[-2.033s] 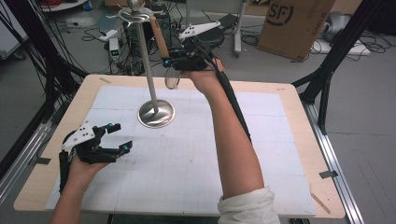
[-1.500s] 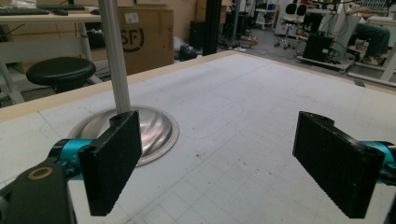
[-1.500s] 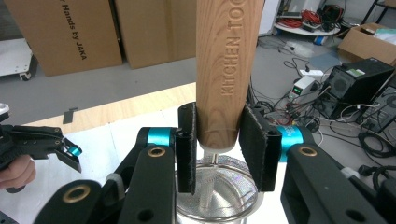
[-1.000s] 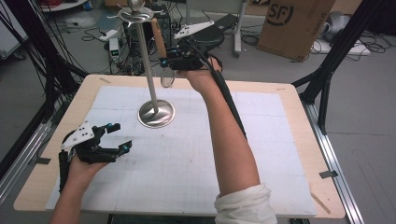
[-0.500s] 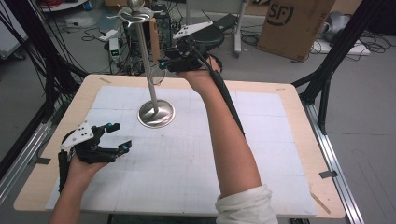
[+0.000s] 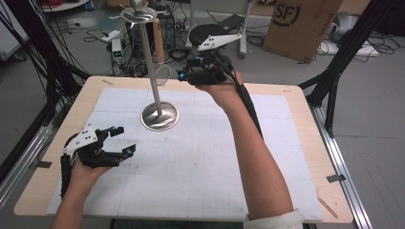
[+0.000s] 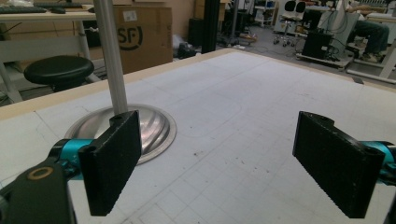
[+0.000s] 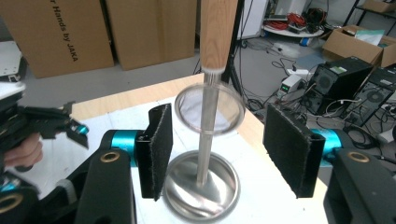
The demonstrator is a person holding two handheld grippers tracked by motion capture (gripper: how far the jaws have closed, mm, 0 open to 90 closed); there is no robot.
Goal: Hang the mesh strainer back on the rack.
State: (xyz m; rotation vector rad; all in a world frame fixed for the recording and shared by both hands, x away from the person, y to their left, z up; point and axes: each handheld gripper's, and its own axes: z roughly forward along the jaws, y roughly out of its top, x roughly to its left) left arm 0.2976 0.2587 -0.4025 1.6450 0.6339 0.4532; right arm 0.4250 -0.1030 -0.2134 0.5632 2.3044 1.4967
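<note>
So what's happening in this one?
A person works at a table with a gripper in each hand. A small strainer with a wooden handle hangs from a metal stand, and the right gripper sits just beside it, its jaws having just been opening, with nothing pressed between the fingers. The left gripper rests open near the table's front left, holding nothing.

High view: fixed above the near edge, facing forward and down, whole table (image 6: 305, 143) in frame. Left gripper view: low over the near-left mat, facing right and far, close to the stand (image 7: 120, 126) base. Right gripper view: high at the far edge, facing left, stand (image 8: 205, 140) close up (shared by all three).
</note>
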